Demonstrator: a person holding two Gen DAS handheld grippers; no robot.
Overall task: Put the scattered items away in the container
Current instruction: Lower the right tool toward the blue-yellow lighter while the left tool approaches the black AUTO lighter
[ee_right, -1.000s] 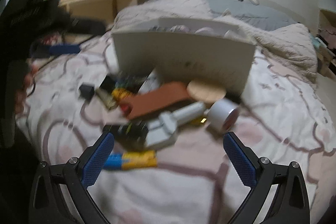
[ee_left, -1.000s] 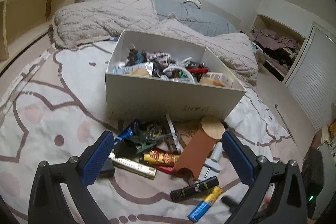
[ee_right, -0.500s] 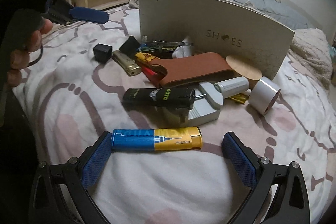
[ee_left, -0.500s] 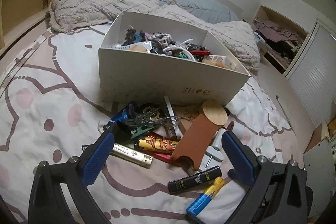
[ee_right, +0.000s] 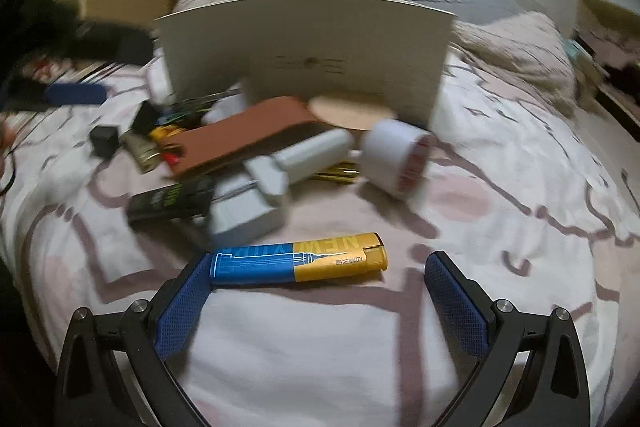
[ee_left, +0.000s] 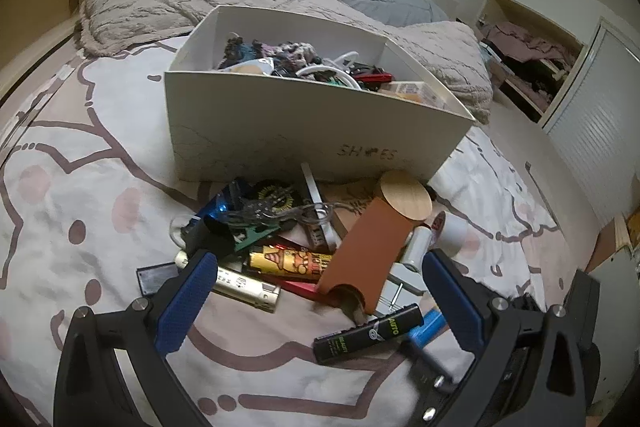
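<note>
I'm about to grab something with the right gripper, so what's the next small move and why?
Probably ease the right gripper forward and down so both jaws straddle the lighter, then close. The jaws are open, the lighter lies crosswise just ahead of them on the bedspread, apart from the pile, and its blue end already sits against the left jaw.

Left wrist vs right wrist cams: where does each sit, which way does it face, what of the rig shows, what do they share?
Left wrist: on the left gripper, above the bed, facing the white box and clutter pile; its own open blue-padded fingers show, right gripper's frame at lower right.
Right wrist: on the right gripper, lower, facing the blue-and-yellow lighter; its open fingers show.
Shared: box, brown case, black tube, lighter.
</note>
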